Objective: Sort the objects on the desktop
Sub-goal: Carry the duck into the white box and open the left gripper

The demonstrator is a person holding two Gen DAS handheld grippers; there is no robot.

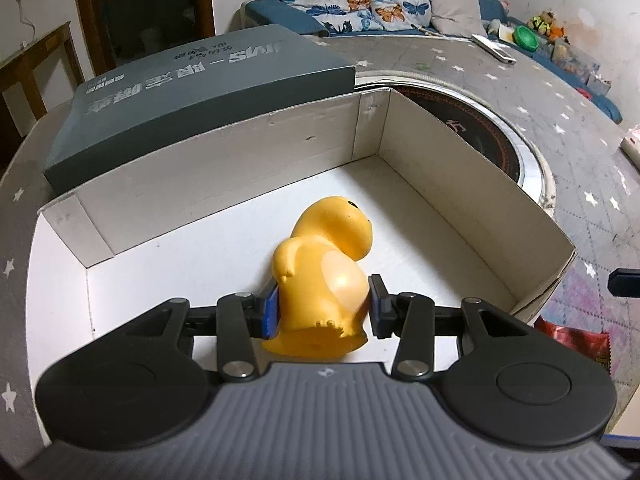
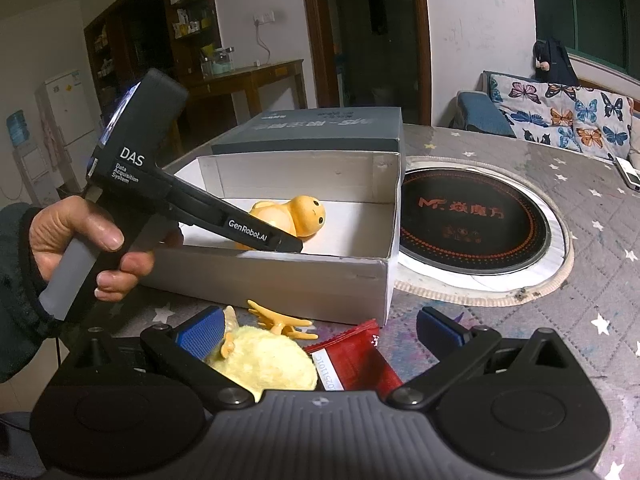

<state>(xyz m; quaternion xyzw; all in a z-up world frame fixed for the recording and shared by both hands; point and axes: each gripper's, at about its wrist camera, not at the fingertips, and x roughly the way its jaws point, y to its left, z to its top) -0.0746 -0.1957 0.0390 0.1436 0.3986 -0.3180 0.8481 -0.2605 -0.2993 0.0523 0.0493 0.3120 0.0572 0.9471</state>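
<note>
Your left gripper (image 1: 322, 306) is clenched on the yellow toy figure (image 1: 326, 276), low on its body, and the figure is inside the white box (image 1: 224, 168), in the lower centre of the left wrist view. Whether its back already rests on the box floor, I cannot tell.

Your right gripper (image 2: 320, 326) is spread wide and grasps nothing; it hovers over the fluffy yellow chick (image 2: 264, 360) and the red packet (image 2: 356, 360), which lie on the table in front of the box at the bottom of the right wrist view.

The risk I judge is this: the figure is smooth and round, and the pads (image 1: 269, 312) hold only its lower part, so it can twist or slip between them. If you let go while it is above the floor, it may roll.

The figure's long axis runs from its feet, near the camera, to its head, which points toward the upper right of the left wrist frame, the belly turned upward.
</note>
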